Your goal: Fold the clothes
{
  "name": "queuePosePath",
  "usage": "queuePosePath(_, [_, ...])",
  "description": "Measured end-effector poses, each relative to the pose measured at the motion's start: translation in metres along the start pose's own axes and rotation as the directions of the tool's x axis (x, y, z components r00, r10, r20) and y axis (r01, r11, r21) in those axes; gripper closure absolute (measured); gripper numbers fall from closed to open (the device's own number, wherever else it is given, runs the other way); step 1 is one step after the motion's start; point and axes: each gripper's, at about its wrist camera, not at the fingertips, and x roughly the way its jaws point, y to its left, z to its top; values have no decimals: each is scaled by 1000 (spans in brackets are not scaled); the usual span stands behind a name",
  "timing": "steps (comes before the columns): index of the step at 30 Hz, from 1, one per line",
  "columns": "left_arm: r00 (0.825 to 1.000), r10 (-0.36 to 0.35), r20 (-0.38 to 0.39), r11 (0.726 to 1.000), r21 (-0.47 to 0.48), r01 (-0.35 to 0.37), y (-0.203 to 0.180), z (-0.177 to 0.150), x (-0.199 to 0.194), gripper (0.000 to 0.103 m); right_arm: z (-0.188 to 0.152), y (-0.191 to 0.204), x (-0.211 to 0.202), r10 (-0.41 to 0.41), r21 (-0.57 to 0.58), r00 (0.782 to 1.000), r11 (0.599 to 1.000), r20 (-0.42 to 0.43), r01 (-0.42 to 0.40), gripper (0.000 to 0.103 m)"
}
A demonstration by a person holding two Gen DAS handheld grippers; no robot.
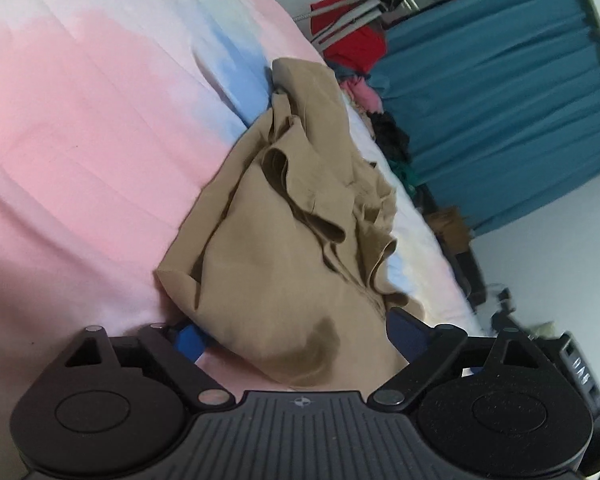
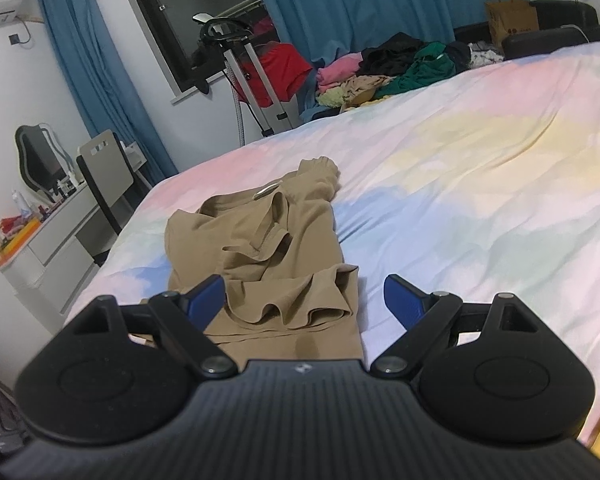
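A tan garment [image 1: 284, 240] lies crumpled on a pastel bed sheet [image 1: 80, 128], its near end draped between the blue fingers of my left gripper [image 1: 296, 332]. The left jaws stand wide apart and the cloth partly hides the pads. In the right wrist view the same tan garment [image 2: 268, 248] lies bunched along the bed, with a sleeve stretched toward the far end. My right gripper [image 2: 304, 300] hovers over its near hem, open, with the blue fingers [image 2: 206, 296] on either side of the cloth.
A heap of mixed clothes [image 2: 384, 72] sits at the bed's far edge. Beyond it hang blue curtains [image 2: 360, 0]. A garment steamer stand [image 2: 240, 64] with a red item, a dressing table [image 2: 48, 232] and a chair stand left of the bed. A cardboard box [image 2: 510, 20] is at the back right.
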Motion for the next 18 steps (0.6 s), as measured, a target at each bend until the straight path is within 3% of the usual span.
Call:
queuePosePath(1, [1000,-3,6,1000,-15,3,2,1,-2,13,-3,1,1,31,20,999,999,-25,-31,15])
queuePosePath(6, [999,32,33,995,-92,-28,13,3,-10,42,-19,7,5,192,133,972,976,-138,-174,15])
queuePosePath(8, [999,29,45,992,-122,-24,18,4,-11,47,-25,9,6,258,181,950,957,-178,-226,15])
queuePosePath(12, [996,63,61,990,-132,-54,19,3,-9,75,-38,14,10,388,285,888,905,-245,-316,15])
queuePosePath(15, [995,39,93,990,-141,-26,19,3,-15,89,-58,10,32,453,430,845,848,-286,-309,14])
queuePosePath(17, [991,0,132,991,-131,18,15,3,-21,91,-69,1,45,493,537,821,793,-289,-288,14])
queuePosePath(18, [988,-27,154,991,-128,47,13,4,-24,92,-72,-3,48,497,569,821,775,-280,-276,14])
